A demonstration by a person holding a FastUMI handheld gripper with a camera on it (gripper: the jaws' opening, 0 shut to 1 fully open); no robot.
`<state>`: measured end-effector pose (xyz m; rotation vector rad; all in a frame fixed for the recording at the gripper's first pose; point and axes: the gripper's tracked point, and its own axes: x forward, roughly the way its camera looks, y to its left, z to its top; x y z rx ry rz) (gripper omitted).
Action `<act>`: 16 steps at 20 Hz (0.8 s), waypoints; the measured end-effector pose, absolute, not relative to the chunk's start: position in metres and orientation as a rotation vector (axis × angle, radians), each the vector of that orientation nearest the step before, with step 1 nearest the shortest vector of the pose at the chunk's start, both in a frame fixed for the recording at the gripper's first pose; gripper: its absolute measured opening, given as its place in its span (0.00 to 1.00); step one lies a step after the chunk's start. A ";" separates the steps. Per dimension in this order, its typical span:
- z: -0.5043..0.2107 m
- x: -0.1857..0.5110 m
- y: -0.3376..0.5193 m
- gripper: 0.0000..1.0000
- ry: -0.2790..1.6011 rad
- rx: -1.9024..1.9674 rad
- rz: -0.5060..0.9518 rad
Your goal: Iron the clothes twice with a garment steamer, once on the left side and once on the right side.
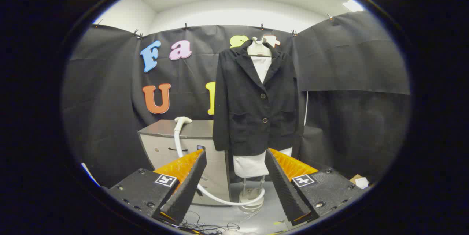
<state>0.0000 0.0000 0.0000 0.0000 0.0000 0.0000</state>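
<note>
The gripper [234,183] hangs empty, fingers apart; the steamer head [183,120] rests on the cabinet's [198,129] top edge, left of the jacket [256,99]; approach it squarely, clamp firmly.

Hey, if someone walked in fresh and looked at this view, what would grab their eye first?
A black jacket on a white mannequin stands straight ahead, beyond the open hand-held gripper. Beside it, a white steamer head rests on a grey cabinet, its hose looping down to the mannequin's base.
</note>
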 end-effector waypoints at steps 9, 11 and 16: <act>0.002 0.017 0.011 0.99 0.007 -0.001 0.005; 0.002 0.020 0.012 0.99 0.007 0.000 0.002; 0.011 0.034 0.016 0.99 0.002 -0.002 -0.002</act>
